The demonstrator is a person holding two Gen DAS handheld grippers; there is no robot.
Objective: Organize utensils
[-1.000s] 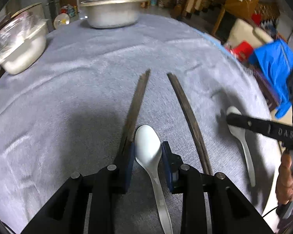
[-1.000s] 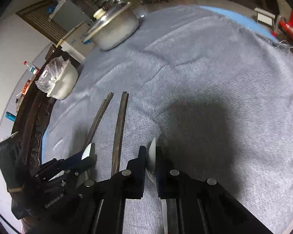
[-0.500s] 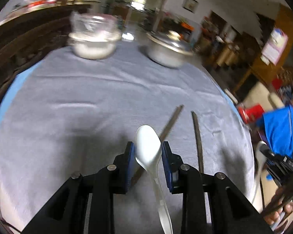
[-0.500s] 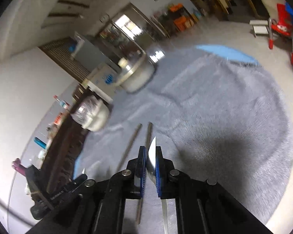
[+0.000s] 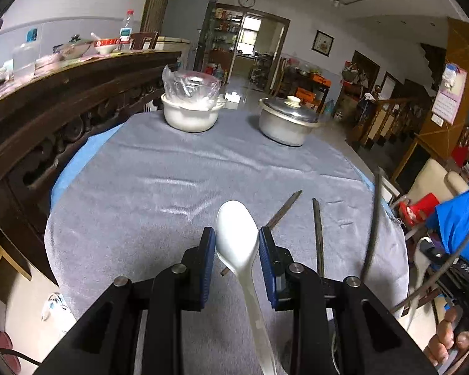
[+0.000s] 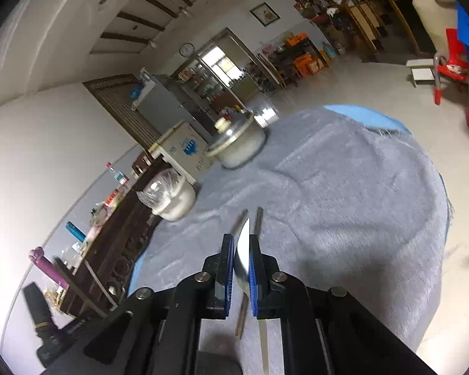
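Both grippers are up off the table and each has a spoon. The left gripper [image 5: 237, 251] has its blue pads narrowed onto the bowl of a white spoon [image 5: 238, 240], gripping it by its sides, bowl pointing away and the handle running back under the camera. The right gripper [image 6: 241, 270] is pinched almost shut on a second white spoon [image 6: 243, 243], turned edge-on so only a thin sliver of the bowl shows between the pads.

Down on the grey tablecloth [image 5: 172, 193], two dark chopsticks [image 5: 318, 237] lie near the right side, close together but apart, ends pointing toward the far side. They show just beyond the right gripper's tips in its own view.

At the far edge, a white bowl with plastic wrap [image 5: 190, 109] sits on the left and a lidded metal pot [image 5: 287, 118] on the right. A hand [image 5: 450, 343] shows at the lower right of the left view.
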